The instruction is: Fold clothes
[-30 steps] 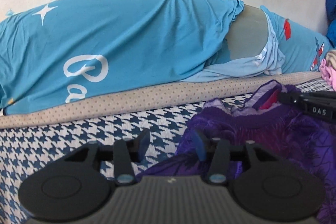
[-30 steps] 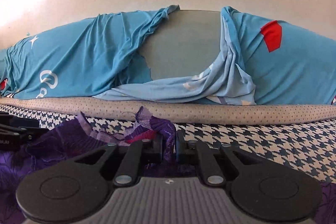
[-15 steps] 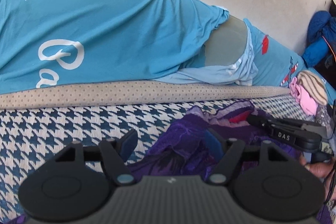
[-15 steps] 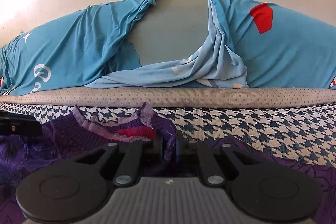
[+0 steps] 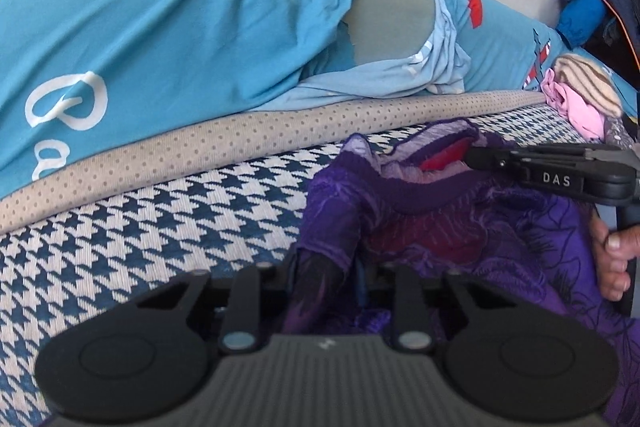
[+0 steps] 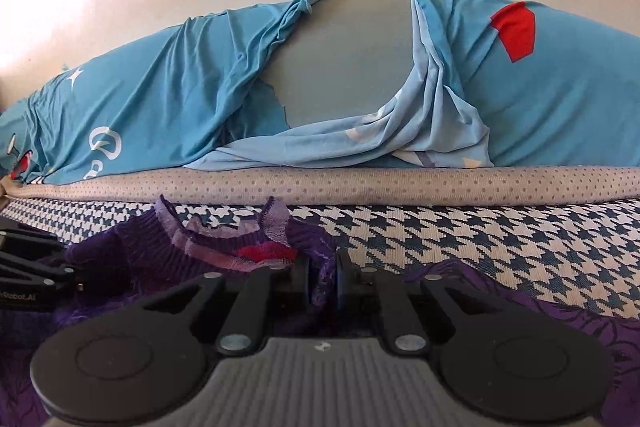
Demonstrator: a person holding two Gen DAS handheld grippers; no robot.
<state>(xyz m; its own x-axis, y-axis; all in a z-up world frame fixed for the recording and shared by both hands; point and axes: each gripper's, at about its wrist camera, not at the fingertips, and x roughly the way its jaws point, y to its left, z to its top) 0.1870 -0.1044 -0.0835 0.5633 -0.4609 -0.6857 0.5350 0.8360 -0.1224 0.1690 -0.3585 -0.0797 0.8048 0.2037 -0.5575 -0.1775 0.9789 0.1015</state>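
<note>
The left gripper [image 5: 328,279], spread wide half a second ago, now pinches a fold of the purple garment [image 5: 460,227] lying on the houndstooth cover [image 5: 180,219]. The right gripper [image 6: 322,279] is clamped near the neckline. Soft, light knit, it should sag; hems look the best hold.
</note>
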